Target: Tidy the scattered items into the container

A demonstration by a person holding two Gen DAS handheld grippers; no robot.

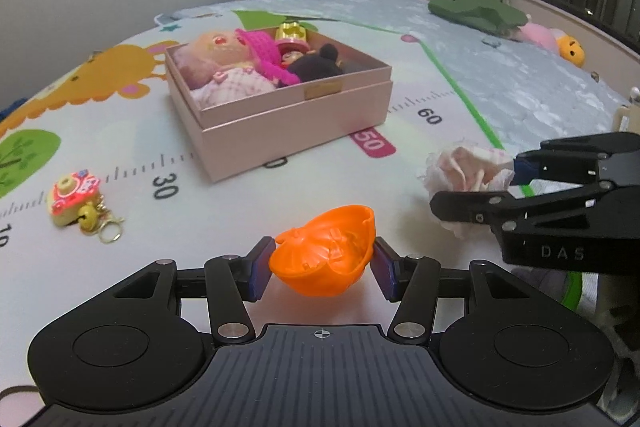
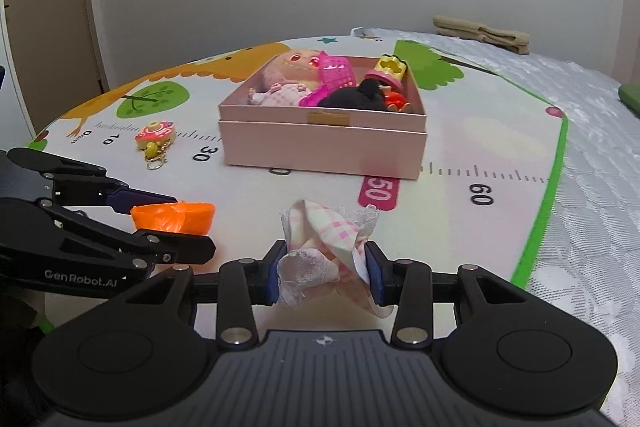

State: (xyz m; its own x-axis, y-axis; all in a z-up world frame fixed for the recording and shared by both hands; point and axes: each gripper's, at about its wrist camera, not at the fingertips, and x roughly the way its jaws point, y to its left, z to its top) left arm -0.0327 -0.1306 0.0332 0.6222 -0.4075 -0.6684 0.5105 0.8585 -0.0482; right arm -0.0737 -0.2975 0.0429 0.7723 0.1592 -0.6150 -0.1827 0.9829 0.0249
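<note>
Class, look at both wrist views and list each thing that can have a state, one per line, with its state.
left gripper: shut on the orange shell.
orange shell: gripped, hollow side up.
right gripper: shut on the pink cloth.
pink cloth: crumpled, gripped.
pink box: open, holding toys.
doll: lying in the box.
keychain toy: loose on the mat, outside the box.

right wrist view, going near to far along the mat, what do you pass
right gripper shut on the pink checked cloth → "50" mark → pink box holding the doll and other toys → folded beige towels by the wall
</note>
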